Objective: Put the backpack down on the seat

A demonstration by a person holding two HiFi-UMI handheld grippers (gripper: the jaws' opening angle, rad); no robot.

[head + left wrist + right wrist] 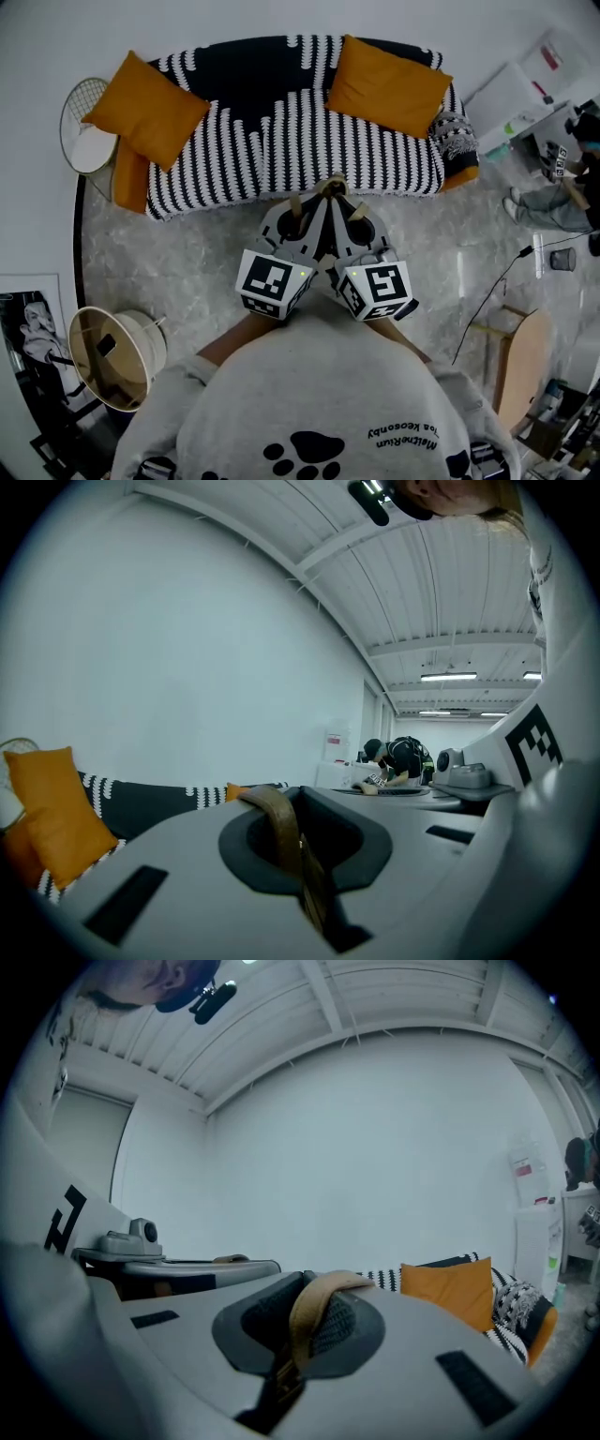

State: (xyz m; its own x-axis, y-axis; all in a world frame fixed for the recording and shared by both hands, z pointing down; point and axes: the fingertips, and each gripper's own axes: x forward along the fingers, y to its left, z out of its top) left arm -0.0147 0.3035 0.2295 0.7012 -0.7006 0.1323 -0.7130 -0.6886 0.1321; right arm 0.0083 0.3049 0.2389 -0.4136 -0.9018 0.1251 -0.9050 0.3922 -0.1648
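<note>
Both claws are closed, each pinching a tan strap: left claw (306, 872) on the left strap (275, 819), right claw (284, 1365) on the right strap (315, 1309). The straps loop up over the jaw tips, pads clamped, no gap seen. In the head view the claws sit side by side in front of the person's chest, tips nearly touching, pointing roughly level at the sofa (281, 141).

Backpack body isn't visible in any view. It prob. hangs under the claws, hidden by them and the torso; can't confirm.

Sofa seat has a striped cover and a bare middle. One orange cushion (147, 108) is at the left end, another (387, 84) at the back-right corner. The claws are short of the seat's front edge.

Step in hand (judged): carry the pack fwd over the seat, then lower it. To do it well:
- Keep both claws shut and level w/ each other so the pack doesn't tilt or swing.
- Aim for the bare middle between the cushions, well in from the front edge so it won't slide off.
- Lower until the straps go slack, i.e. weight on the seat, before opening.

Risks: thin straps could slip thru the jaws if jerked, and releasing one side early would tip the pack.
</note>
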